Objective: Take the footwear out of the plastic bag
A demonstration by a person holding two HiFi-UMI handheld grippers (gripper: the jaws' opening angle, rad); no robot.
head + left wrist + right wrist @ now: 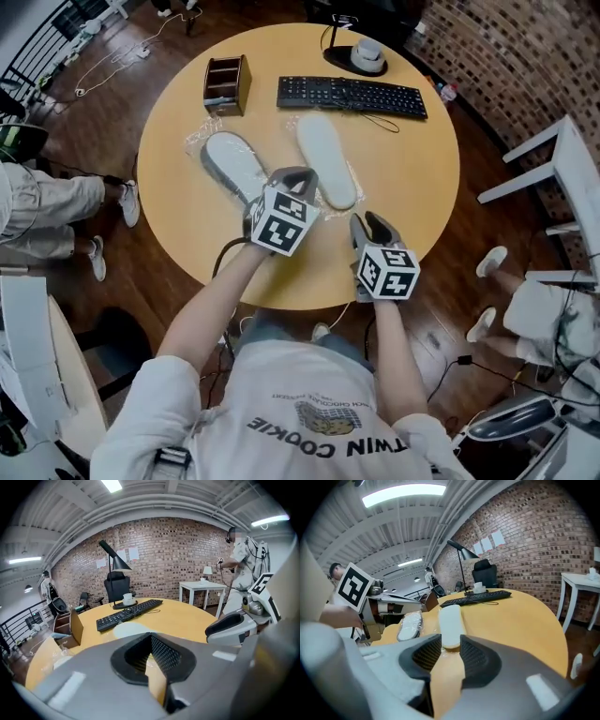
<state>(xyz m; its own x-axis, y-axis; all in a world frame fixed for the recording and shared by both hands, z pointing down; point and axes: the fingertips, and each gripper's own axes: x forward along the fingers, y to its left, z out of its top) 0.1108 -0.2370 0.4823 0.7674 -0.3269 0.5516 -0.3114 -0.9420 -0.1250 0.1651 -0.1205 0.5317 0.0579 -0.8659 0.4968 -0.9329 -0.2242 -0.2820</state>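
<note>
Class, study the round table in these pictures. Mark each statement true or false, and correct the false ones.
1. A left slipper and a right slipper lie on the table. True.
2. The keyboard lies between the two slippers. False: it lies beyond them, toward the far edge.
3. The right gripper has its jaws clamped on a slipper. False: the jaws stand apart and press on nothing; the right slipper lies just ahead of them.
4. A wooden box stands left of the keyboard. True.

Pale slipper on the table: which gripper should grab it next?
Probably right. The right gripper, jaws open, points straight at the pale slipper; the left gripper sits off to its side.
</note>
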